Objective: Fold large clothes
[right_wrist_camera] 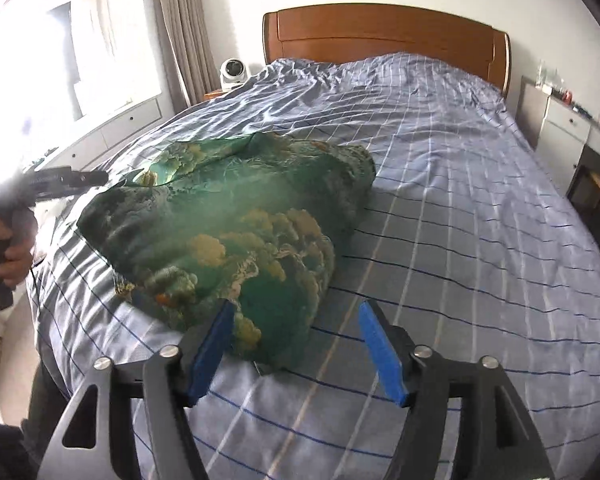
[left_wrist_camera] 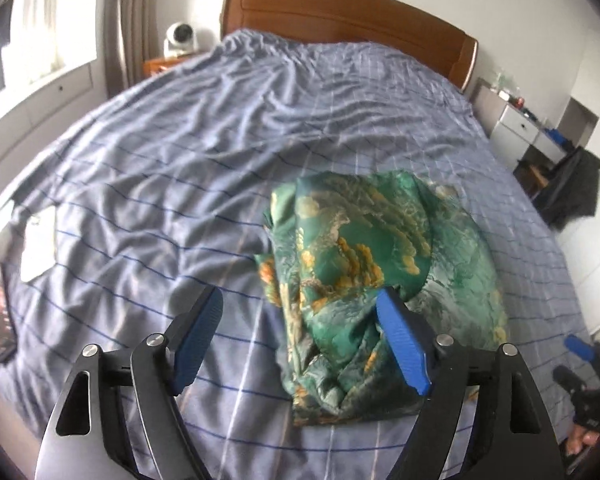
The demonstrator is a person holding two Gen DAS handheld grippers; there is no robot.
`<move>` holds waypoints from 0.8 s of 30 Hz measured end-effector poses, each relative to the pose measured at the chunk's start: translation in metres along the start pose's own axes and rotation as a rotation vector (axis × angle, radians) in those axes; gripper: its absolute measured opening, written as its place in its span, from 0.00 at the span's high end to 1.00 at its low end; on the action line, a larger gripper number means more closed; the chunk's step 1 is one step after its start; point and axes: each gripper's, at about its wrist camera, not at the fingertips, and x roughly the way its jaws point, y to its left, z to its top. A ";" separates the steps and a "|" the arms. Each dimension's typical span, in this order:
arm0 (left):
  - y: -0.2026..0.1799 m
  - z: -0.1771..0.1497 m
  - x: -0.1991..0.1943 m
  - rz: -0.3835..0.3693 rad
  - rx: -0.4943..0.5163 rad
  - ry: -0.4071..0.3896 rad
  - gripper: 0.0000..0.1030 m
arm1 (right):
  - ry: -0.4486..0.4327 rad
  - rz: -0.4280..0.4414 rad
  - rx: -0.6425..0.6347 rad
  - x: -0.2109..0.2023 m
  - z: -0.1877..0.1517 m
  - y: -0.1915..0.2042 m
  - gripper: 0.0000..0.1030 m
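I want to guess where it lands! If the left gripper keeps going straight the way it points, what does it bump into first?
Probably the green cloth folded on the bed. The left gripper is open and aims down at the cloth's near left part. Depth is hard to judge, so it might meet the bed cover just beside it.

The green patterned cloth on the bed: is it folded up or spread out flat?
Folded. The green cloth lies as a compact, layered bundle on the checked bedspread, with neither open gripper gripping it.

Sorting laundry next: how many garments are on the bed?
1: a green patterned garment, bundled on the blue checked bedspread near its foot. Anything tucked under it is hidden.
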 end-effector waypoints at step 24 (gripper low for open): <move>0.069 0.013 -0.003 -0.316 -0.318 0.071 0.01 | -0.049 0.032 0.023 -0.018 -0.017 -0.031 0.17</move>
